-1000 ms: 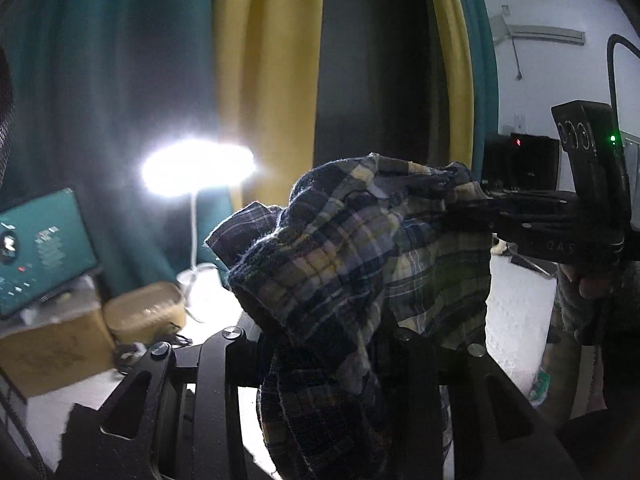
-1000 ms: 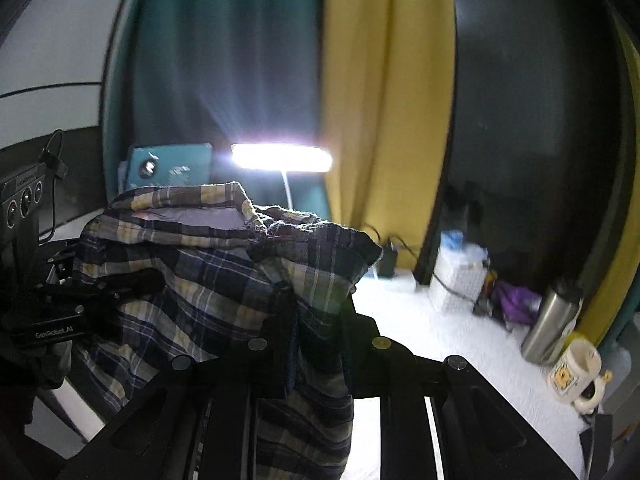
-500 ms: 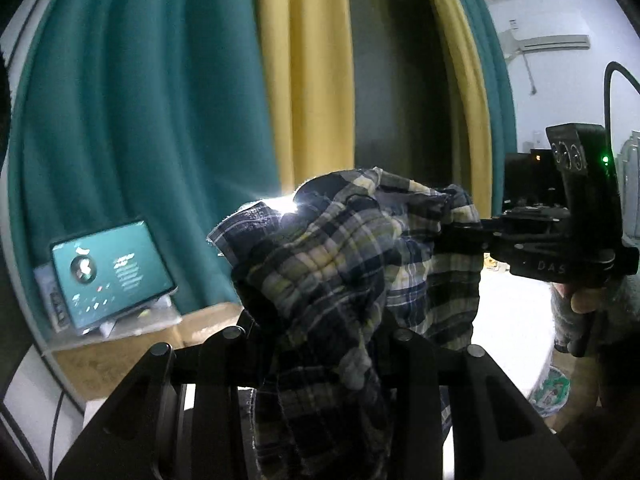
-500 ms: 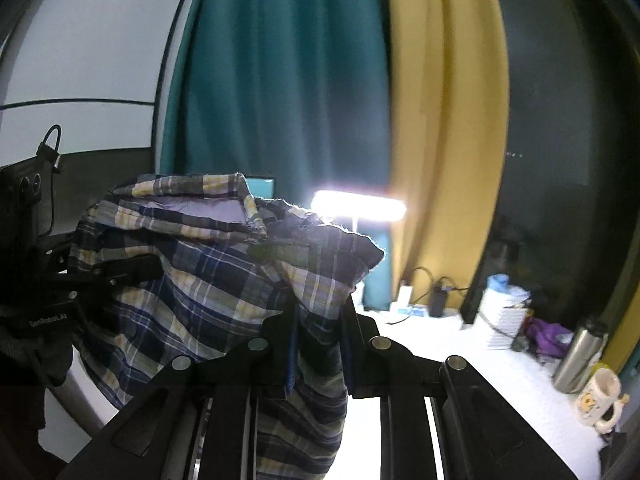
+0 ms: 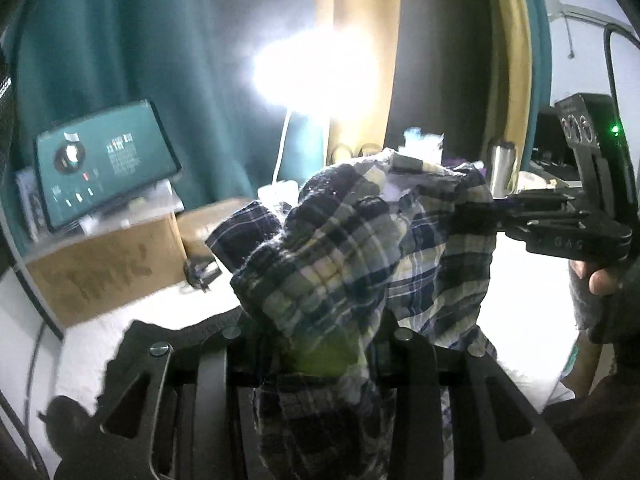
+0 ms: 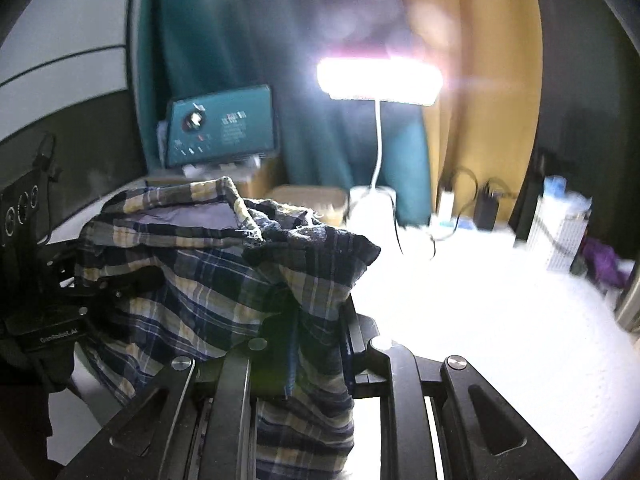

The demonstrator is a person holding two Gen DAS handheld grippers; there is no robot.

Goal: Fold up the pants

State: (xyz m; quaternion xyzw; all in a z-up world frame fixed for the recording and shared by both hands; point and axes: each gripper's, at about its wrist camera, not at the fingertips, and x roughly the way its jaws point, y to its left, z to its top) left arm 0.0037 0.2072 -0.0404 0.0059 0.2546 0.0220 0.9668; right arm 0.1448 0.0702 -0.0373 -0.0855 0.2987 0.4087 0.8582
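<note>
The plaid pants (image 5: 360, 248) hang bunched in the air between both grippers, above the white table. My left gripper (image 5: 316, 332) is shut on a thick wad of the cloth, which spills over and hides its fingertips. In the right wrist view the pants (image 6: 192, 276) drape leftward, and my right gripper (image 6: 304, 316) is shut on a fold of them. Each view shows the other gripper: the right gripper (image 5: 476, 216) pinches the cloth's right edge with a hand (image 5: 600, 280) behind it, and the left gripper (image 6: 136, 280) bites the cloth at the left.
On the white table (image 6: 500, 320) stand a lit desk lamp (image 6: 380, 80), a tablet (image 5: 104, 168) on a cardboard box (image 5: 108, 264), a small basket (image 6: 308, 196), chargers with cables (image 6: 480, 204), a white crate (image 6: 564, 232) and a steel bottle (image 5: 502, 168). Teal and yellow curtains hang behind.
Both grippers have come down toward the table with the pants still gripped. The views tipped downward, bringing the lamp, box and tabletop into sight.
</note>
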